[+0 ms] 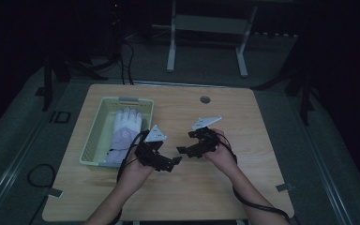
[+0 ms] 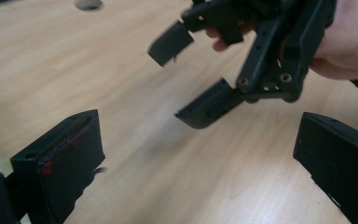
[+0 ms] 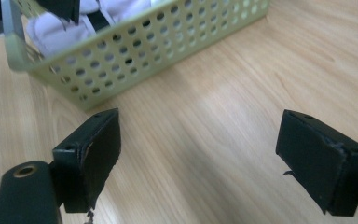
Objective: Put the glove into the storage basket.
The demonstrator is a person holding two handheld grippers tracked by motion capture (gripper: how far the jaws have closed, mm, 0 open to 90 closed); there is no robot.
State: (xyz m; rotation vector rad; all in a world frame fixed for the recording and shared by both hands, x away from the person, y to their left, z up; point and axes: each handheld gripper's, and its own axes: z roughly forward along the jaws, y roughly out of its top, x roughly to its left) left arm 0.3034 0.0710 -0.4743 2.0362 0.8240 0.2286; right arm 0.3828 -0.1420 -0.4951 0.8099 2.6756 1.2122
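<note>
So the white glove (image 1: 124, 129) is lying in the green basket (image 1: 92, 136), long axis 12-to-6, around 10 o'clock from the left hand-held gripper (image 1: 172, 162). That one's nearer. Right hand-held gripper (image 1: 183, 143) sits further off. Both have jaws apart, holding nothing, over the counter (image 1: 243, 122).

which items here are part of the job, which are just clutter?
In the job:
white glove, lying in the basket
green perforated basket
left gripper, open
right gripper, open

Just there:
table cable hole
white frame on the floor
</note>
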